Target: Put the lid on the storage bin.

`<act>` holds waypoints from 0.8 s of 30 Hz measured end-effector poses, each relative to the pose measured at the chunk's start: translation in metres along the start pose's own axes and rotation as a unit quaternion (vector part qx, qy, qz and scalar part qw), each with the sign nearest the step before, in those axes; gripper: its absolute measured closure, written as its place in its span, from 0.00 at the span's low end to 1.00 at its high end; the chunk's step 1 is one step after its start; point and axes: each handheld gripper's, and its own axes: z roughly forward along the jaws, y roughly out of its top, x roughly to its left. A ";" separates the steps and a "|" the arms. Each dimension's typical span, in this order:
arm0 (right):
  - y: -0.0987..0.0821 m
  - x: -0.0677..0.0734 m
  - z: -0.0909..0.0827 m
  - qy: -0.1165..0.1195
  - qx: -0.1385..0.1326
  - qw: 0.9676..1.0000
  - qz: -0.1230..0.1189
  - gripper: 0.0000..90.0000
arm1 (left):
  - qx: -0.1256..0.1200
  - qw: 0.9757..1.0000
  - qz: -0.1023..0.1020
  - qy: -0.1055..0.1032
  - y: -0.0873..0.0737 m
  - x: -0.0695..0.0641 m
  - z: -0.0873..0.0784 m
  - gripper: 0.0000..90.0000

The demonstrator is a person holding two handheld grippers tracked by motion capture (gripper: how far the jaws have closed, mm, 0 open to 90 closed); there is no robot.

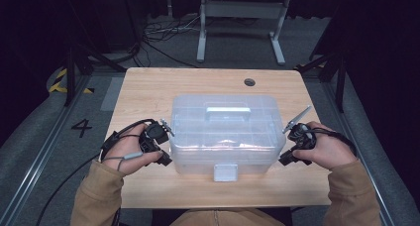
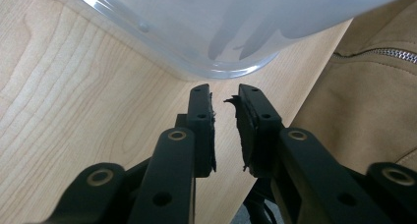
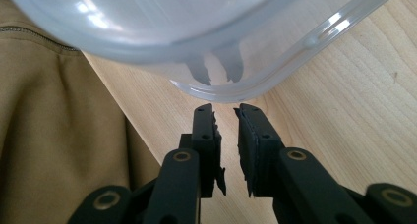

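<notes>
A translucent plastic box (image 1: 225, 132) with a lid handle (image 1: 228, 112) and a front latch (image 1: 225, 172) stands in the middle of the wooden table (image 1: 148, 87). My left gripper (image 1: 167, 145) sits at the box's left end, held in a hand. In the left gripper view the left gripper (image 2: 225, 94) has a narrow gap between its jaws, nothing in it, and its tips stop just short of the box's rounded bottom corner (image 2: 221, 27). My right gripper (image 1: 286, 147) mirrors this at the right end. The right gripper (image 3: 225, 110) also stands slightly open and empty below the box's edge (image 3: 172, 22).
The person's tan jacket (image 2: 364, 101) lies close behind the table's near edge, also seen as tan jacket cloth (image 3: 49, 135). A cable hole (image 1: 249, 82) sits at the table's far right. A metal desk frame (image 1: 242, 18) and floor cables lie beyond the table.
</notes>
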 end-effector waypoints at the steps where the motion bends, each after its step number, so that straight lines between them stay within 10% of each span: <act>1: 0.000 0.000 0.000 -0.001 -0.002 1.000 0.000 0.85 | -0.002 1.000 -0.004 -0.001 0.000 0.001 0.000 0.83; 13: -0.006 -0.008 -0.011 0.004 -0.037 0.999 0.004 0.77 | -0.042 0.998 -0.036 -0.004 -0.009 0.011 -0.008 0.72; 24: -0.017 -0.018 -0.028 -0.007 -0.096 0.995 0.018 0.73 | -0.130 0.988 -0.081 0.015 -0.020 0.025 -0.027 0.66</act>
